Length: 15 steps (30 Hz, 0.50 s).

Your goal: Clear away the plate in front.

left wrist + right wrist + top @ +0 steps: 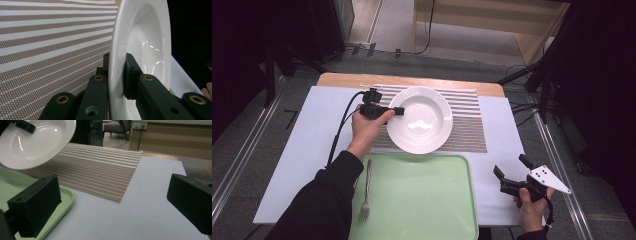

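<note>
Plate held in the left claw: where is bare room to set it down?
The striped placemat under the plate is bare, as is the green tray right of the fork. The tray's left edge is crowded.

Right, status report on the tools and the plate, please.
Left tool clamped on white plate rim, plate lifted over striped mat. Right tool open, idle. Nothing blocking.

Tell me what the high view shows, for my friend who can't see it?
The left gripper is shut on the rim of a white plate, holding it over a striped placemat. Nearer the person, a fork lies on a green tray. The right gripper waits open at the table's right side, holding nothing.
</note>
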Each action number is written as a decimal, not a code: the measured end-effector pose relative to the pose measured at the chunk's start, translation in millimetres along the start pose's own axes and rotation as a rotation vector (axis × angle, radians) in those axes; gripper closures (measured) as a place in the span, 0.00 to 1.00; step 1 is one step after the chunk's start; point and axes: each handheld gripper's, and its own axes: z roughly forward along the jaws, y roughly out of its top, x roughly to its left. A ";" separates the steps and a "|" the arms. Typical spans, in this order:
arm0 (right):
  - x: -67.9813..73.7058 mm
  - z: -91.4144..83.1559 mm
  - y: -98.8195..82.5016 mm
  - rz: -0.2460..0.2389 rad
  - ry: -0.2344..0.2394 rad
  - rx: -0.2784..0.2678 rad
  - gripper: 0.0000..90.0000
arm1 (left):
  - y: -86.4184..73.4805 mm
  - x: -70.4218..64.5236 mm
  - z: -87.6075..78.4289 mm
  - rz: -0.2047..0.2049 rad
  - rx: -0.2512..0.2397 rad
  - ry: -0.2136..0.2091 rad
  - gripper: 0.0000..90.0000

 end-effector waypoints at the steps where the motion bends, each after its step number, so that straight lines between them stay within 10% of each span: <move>1: -0.1 0.0 -0.1 0.001 0.000 0.001 0.00 | -0.8 -1.0 -1.6 -0.001 -0.003 0.003 0.91; 15: 0.8 -0.1 0.1 -0.001 -0.001 0.003 0.00 | -15.3 -24.4 -27.0 0.050 -0.003 -0.028 0.91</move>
